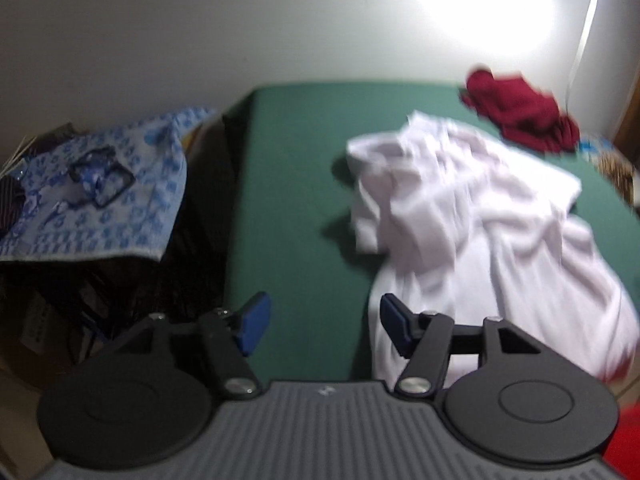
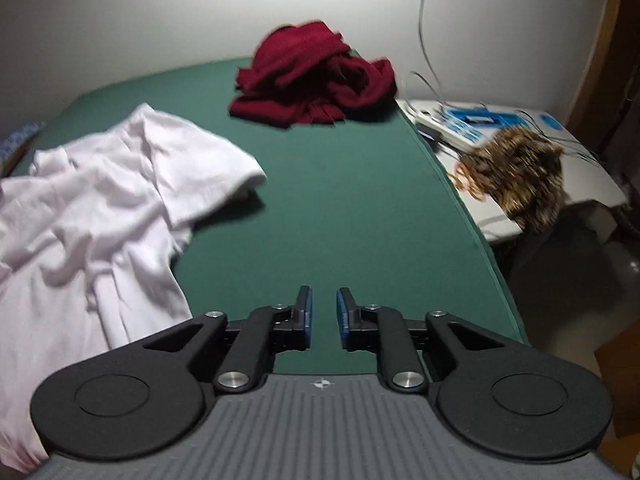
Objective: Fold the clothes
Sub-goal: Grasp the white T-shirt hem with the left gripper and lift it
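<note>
green table (image 2: pixel 340 200); crumpled white shirt (image 2: pixel 100 200); right claw (image 2: pixel 324 316) parted, empty

I note the green table cover (image 2: pixel 340 200): matt, smooth cloth, felt-like. Crumpled white shirt (image 2: pixel 100 200): thin, soft woven cloth, creased. Dark red heaped garment (image 2: pixel 312 76): thicker, matt knit. Blue-patterned towel (image 1: pixel 120 184): rough terry look. Left gripper (image 1: pixel 320 320) and right gripper (image 2: pixel 324 316): matt black plastic arms, blue rubbery pads, shiny metal bolts, ribbed grey base.
</note>
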